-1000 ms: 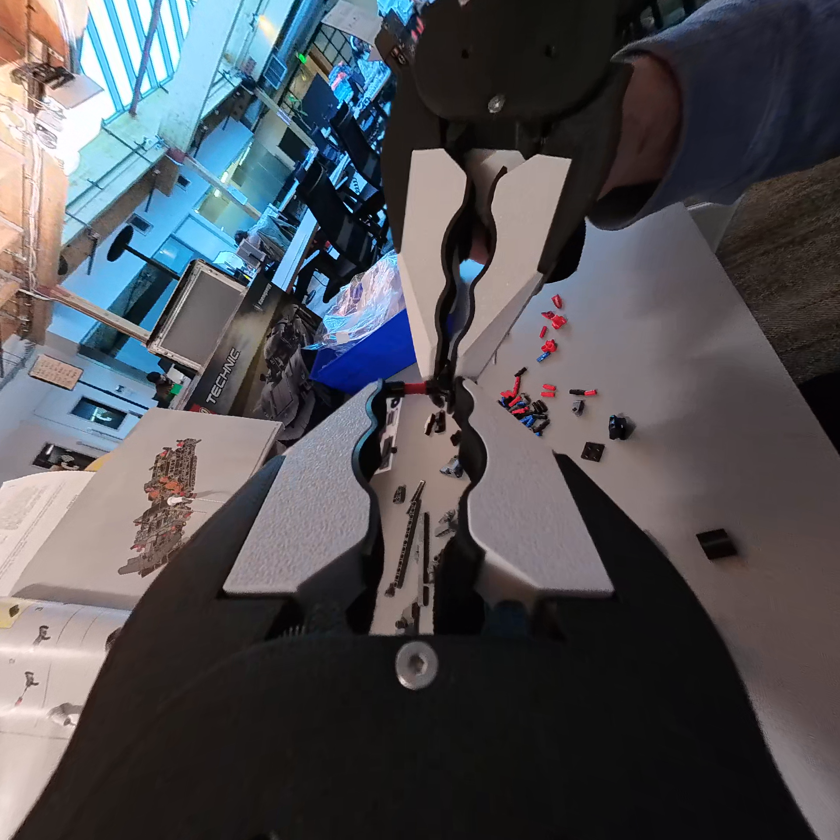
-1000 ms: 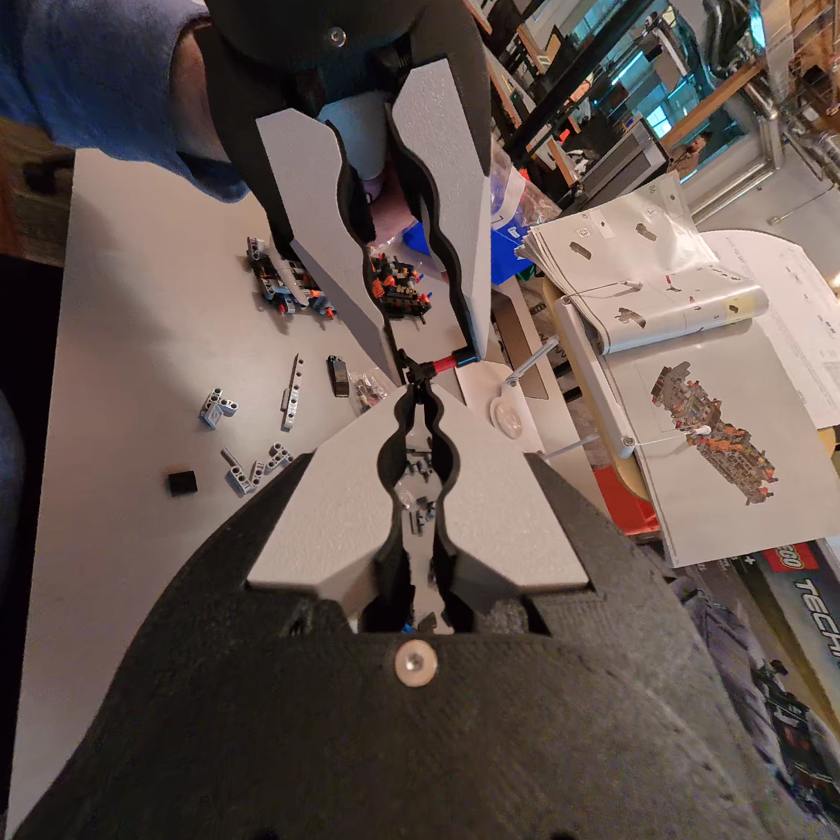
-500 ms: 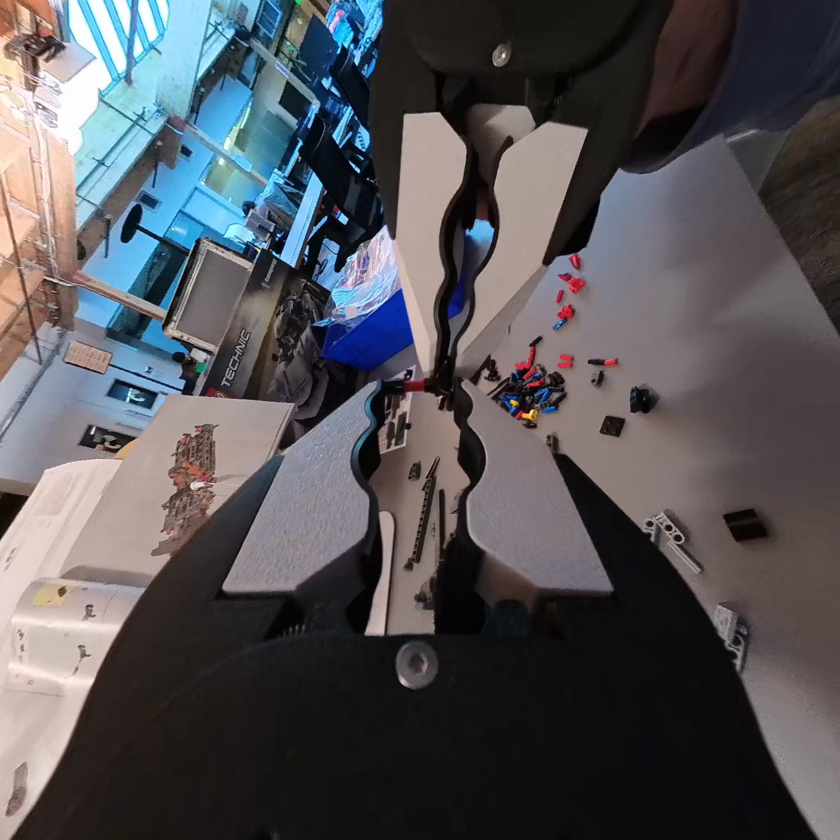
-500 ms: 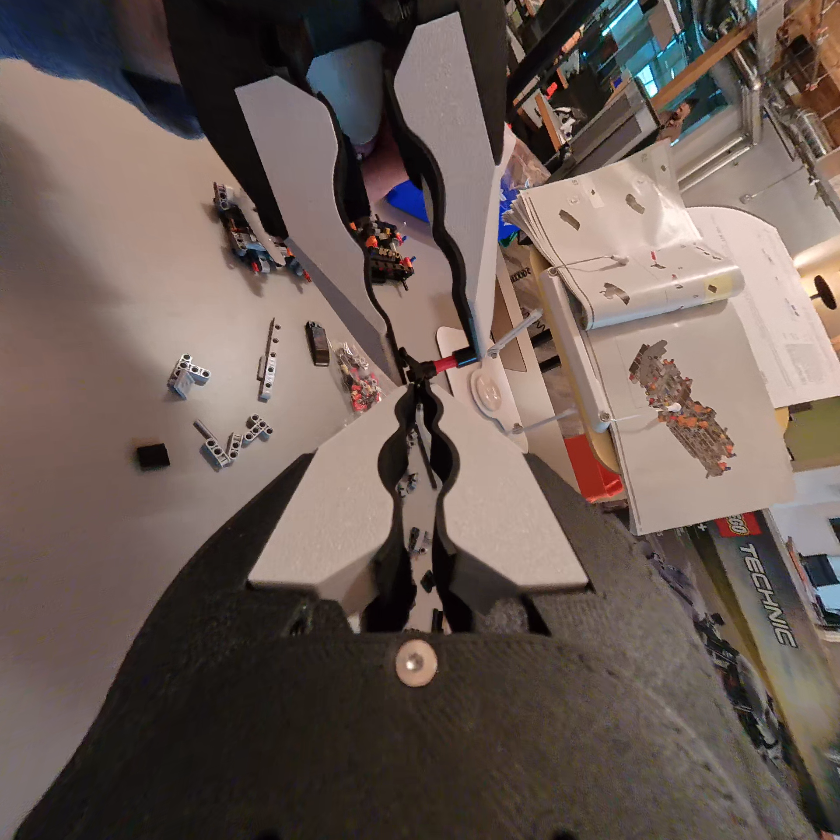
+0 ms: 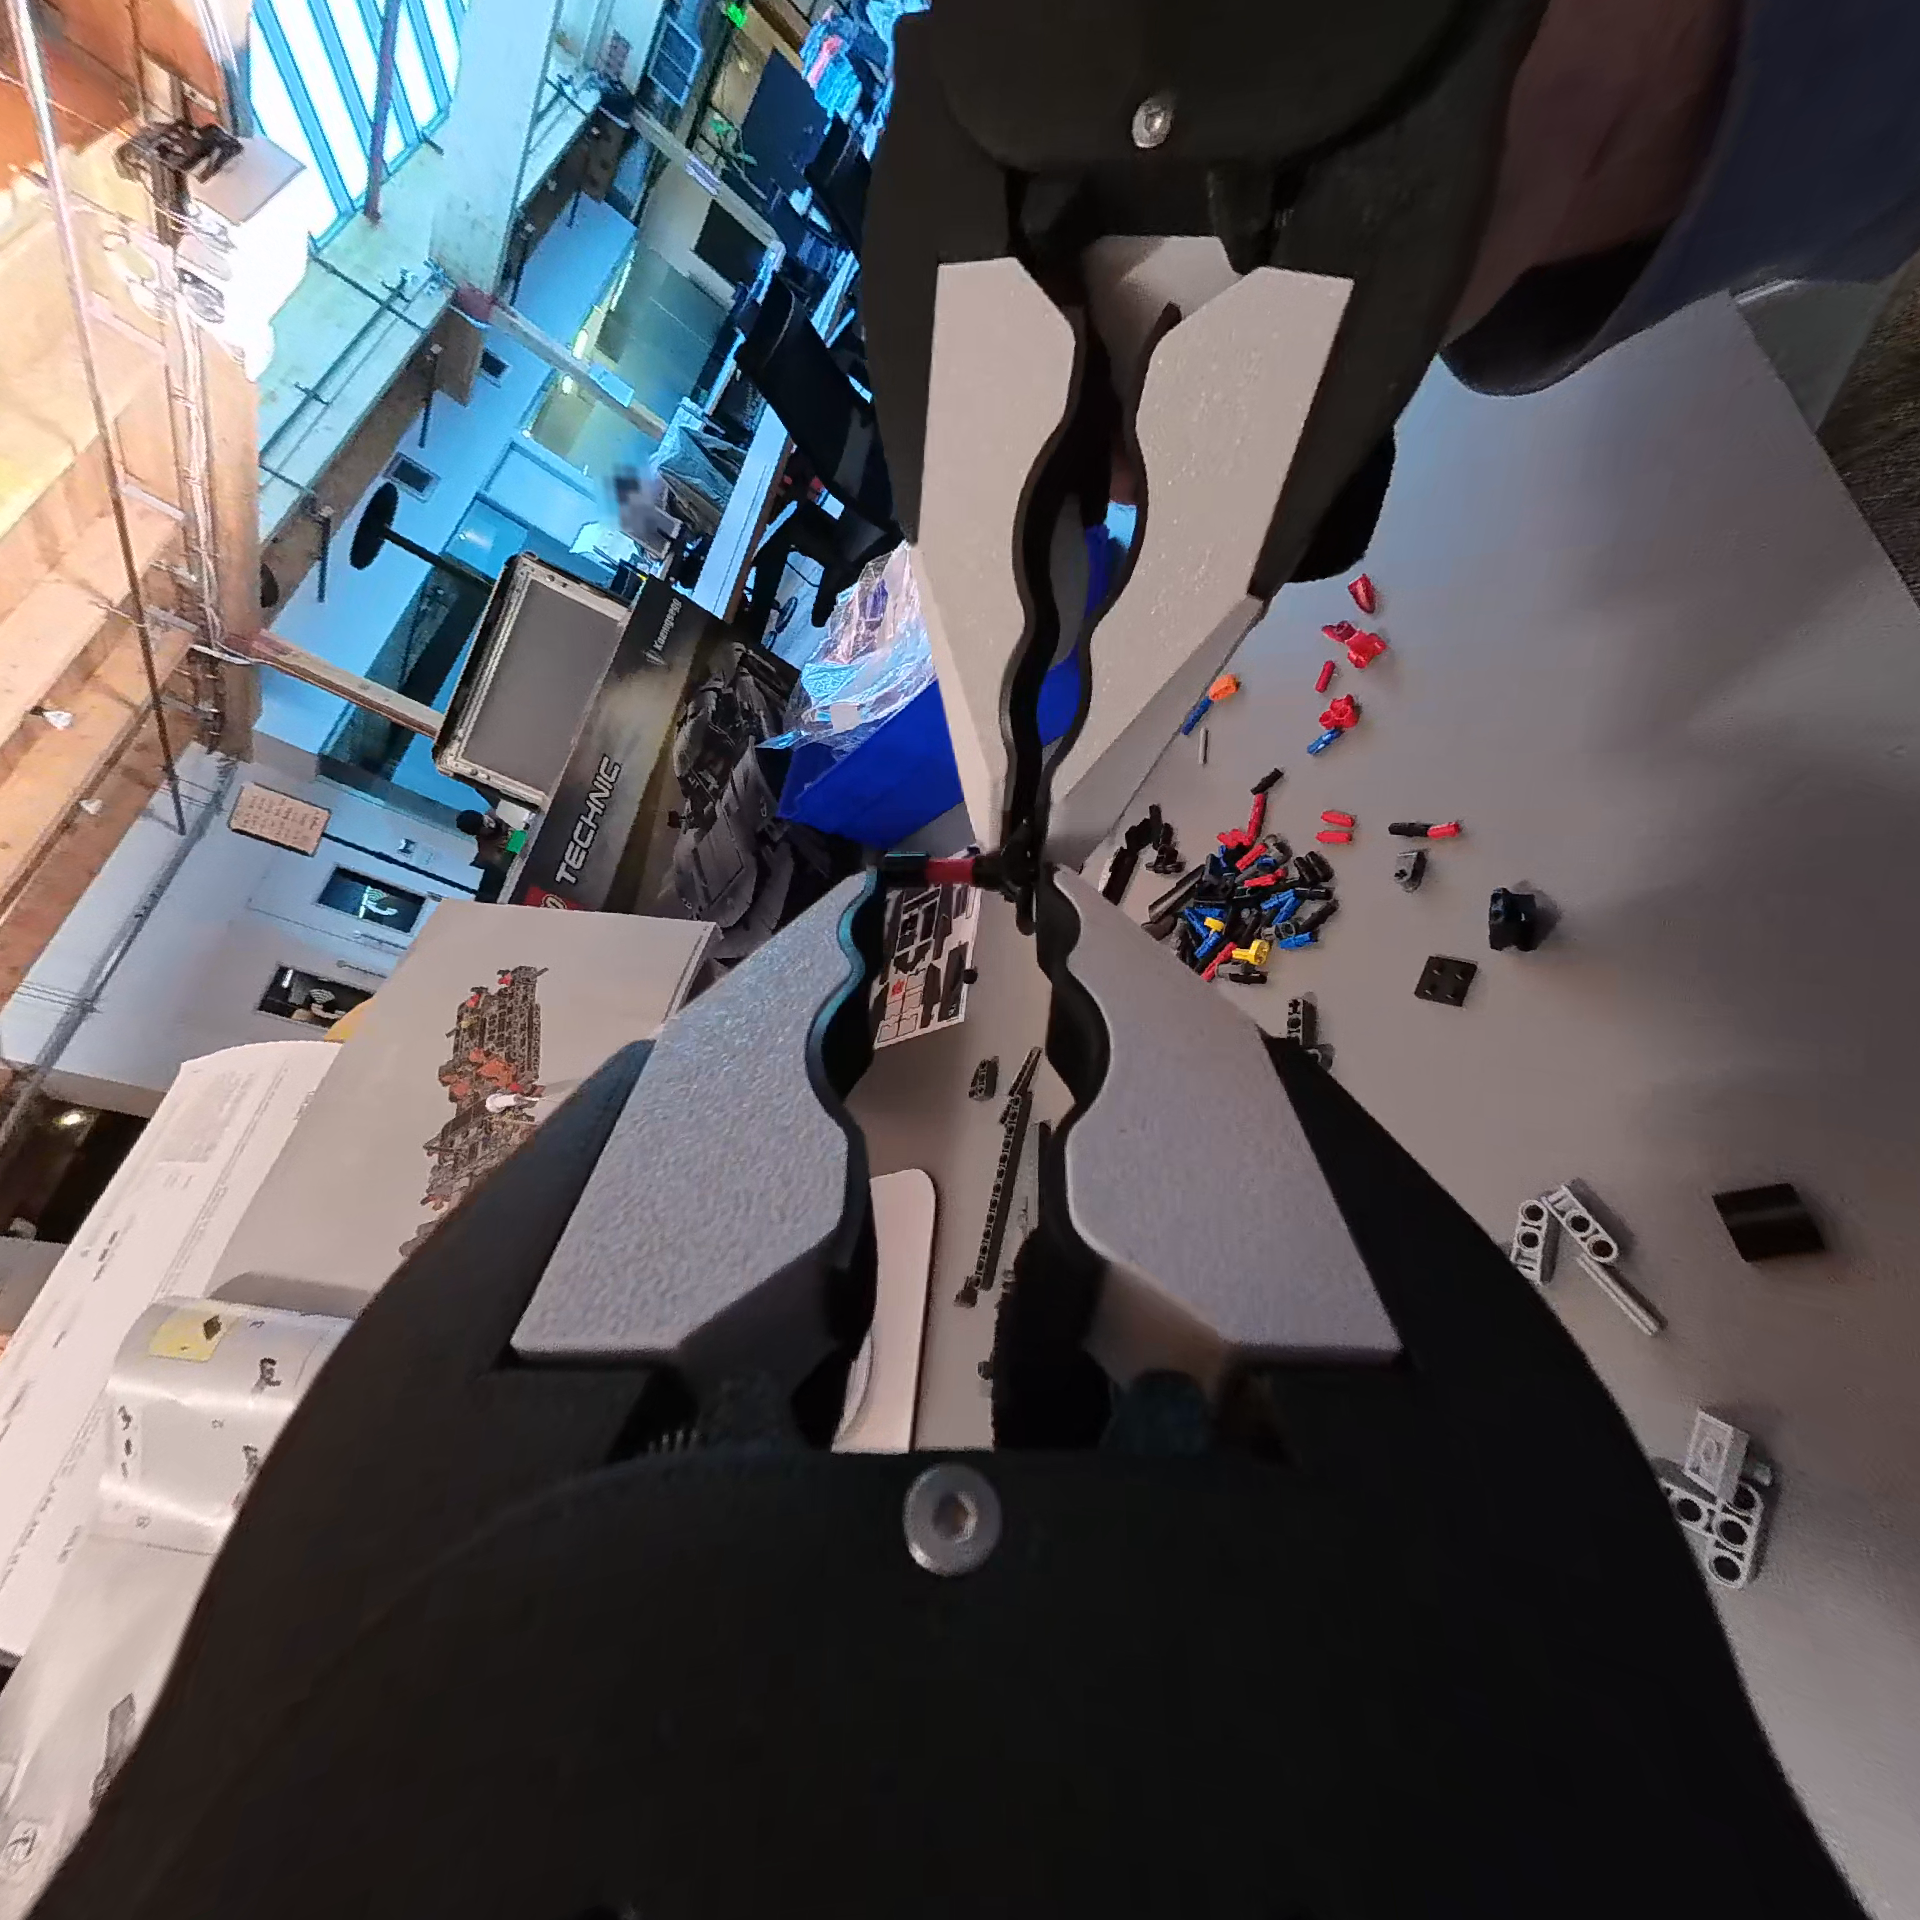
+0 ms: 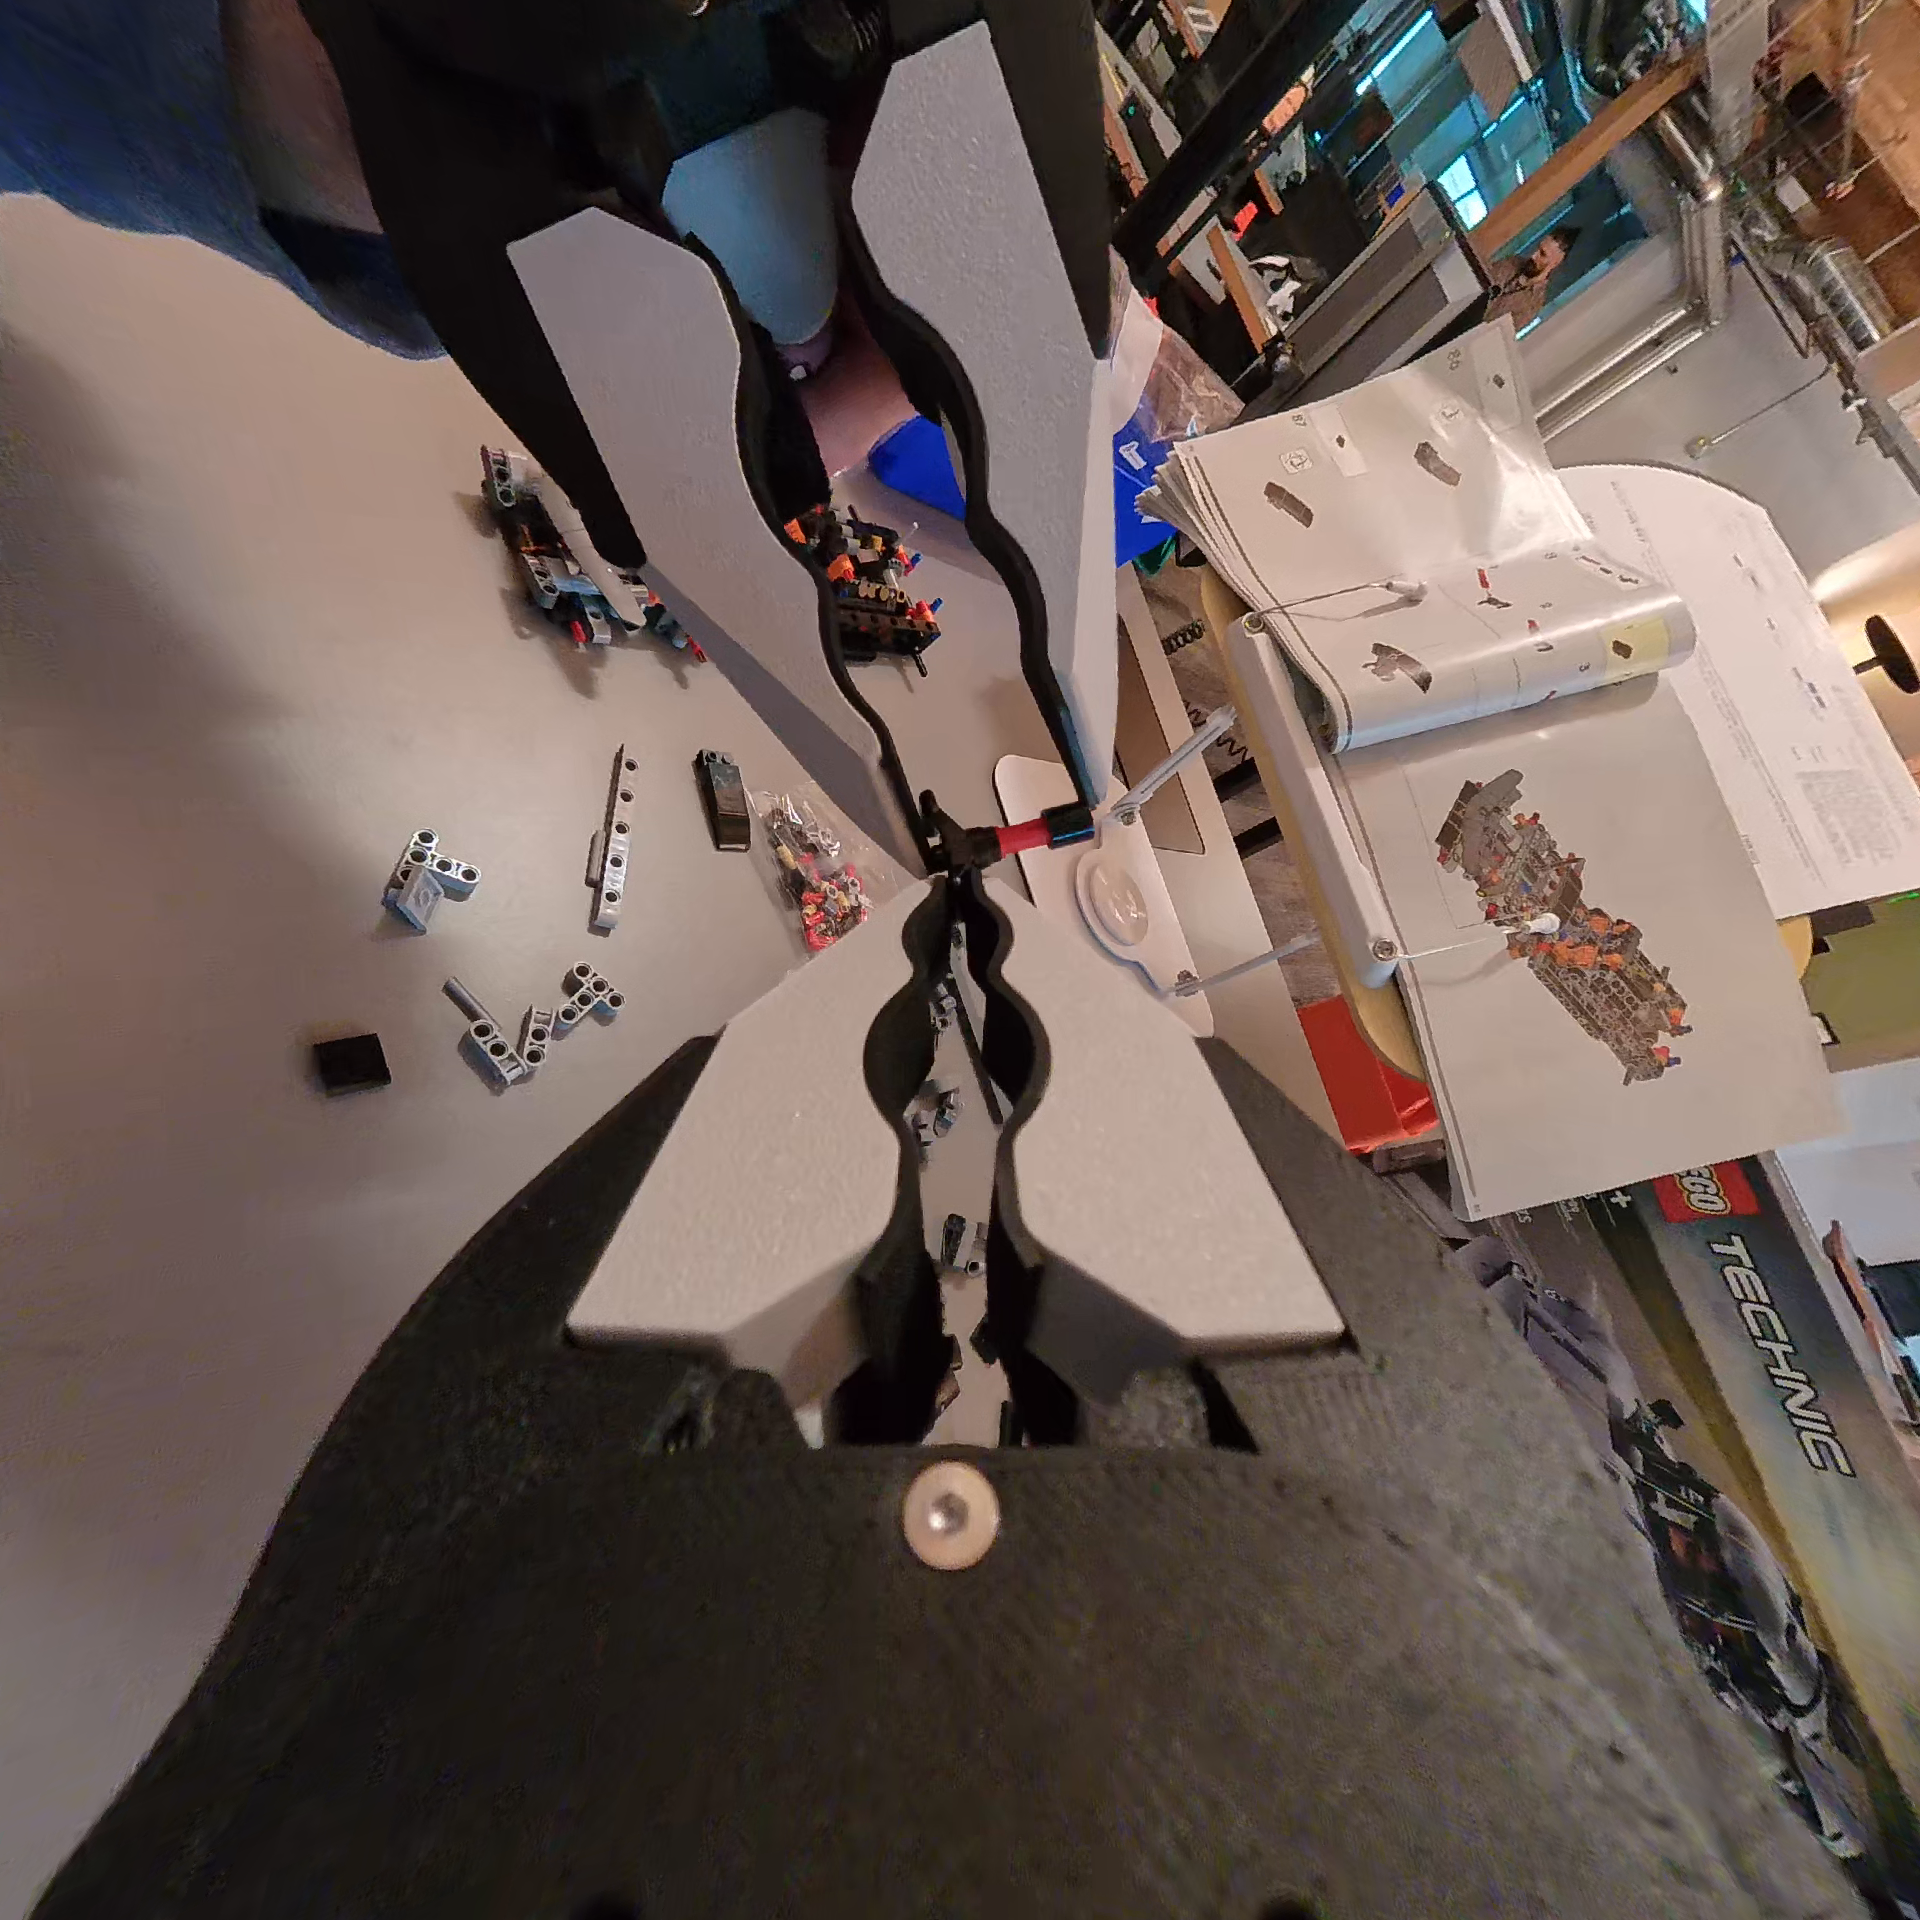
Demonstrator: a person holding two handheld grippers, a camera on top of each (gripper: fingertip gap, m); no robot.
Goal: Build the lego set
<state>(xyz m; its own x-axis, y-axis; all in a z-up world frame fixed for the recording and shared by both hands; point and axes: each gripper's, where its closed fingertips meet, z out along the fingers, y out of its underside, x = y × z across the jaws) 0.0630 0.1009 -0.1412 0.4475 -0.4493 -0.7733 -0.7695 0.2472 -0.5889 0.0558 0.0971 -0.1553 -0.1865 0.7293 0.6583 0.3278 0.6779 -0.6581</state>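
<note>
A grey table fills both wrist views, with an open instruction booklet propped on a stand at its far side. Two partly built black assemblies sit near the back, so some sub-builds look finished. Much seems left to do: grey beams, a long black beam and a heap of small coloured pins lie loose.

Above the table the two claws meet tip to tip. The left gripper is spread only as wide as a small red axle, which spans its tips, a black piece at each end. The right gripper is clenched on the black connector at one end, apparently being pressed on.
</note>
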